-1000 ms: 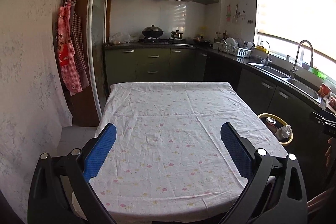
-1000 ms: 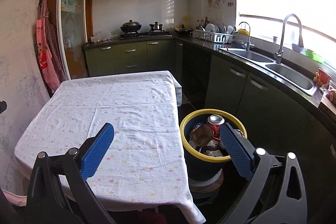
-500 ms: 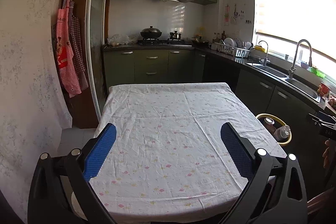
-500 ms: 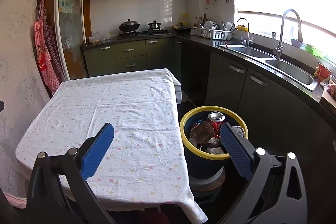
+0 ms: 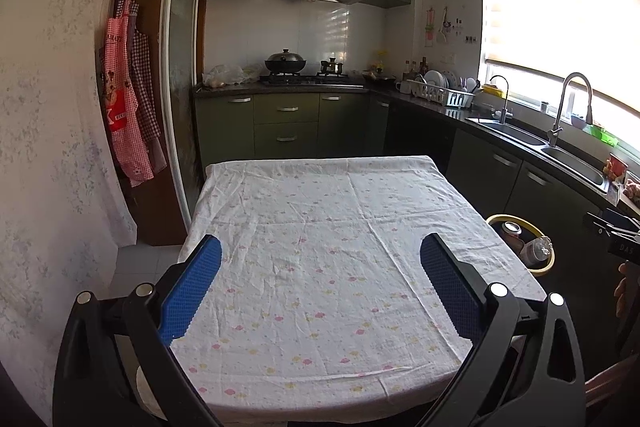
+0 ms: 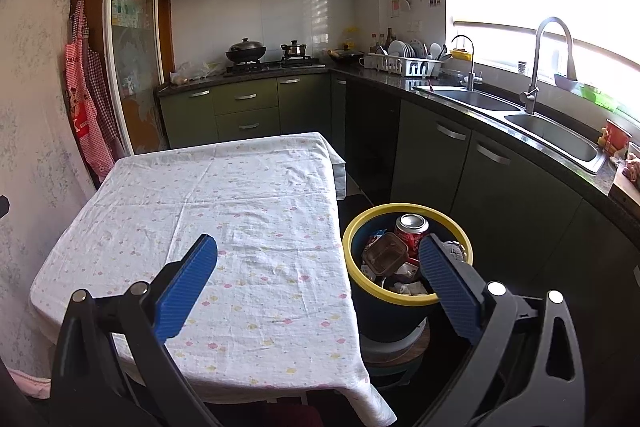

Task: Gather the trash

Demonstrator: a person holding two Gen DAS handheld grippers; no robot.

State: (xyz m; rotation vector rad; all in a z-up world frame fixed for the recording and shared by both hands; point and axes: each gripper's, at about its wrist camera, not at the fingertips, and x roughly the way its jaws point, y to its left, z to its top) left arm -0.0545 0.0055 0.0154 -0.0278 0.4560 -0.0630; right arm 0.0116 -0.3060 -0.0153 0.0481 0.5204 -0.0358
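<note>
A dark bin with a yellow rim [image 6: 352, 227] stands on a low stool to the right of the table. It holds a red soda can [image 6: 411, 229], a brown plastic tray [image 6: 385, 255] and crumpled paper [image 6: 412, 287]. The bin's rim also shows in the left wrist view [image 5: 546, 263]. My left gripper [image 5: 320, 245] is open and empty above the table's near end. My right gripper [image 6: 318, 245] is open and empty, over the table's right edge and the bin. The table [image 5: 320, 211] has a white flowered cloth with nothing on it.
Dark green cabinets and a counter with a steel sink [image 6: 552, 135] and tap run along the right wall. A stove with a wok [image 5: 286, 61] is at the back. Aprons [image 5: 128, 115] hang on the left wall. A dish rack [image 6: 404, 65] sits on the counter.
Both grippers have drawn back and risen slightly, so the table and bin look a little farther off. The jaws stay open and empty.
</note>
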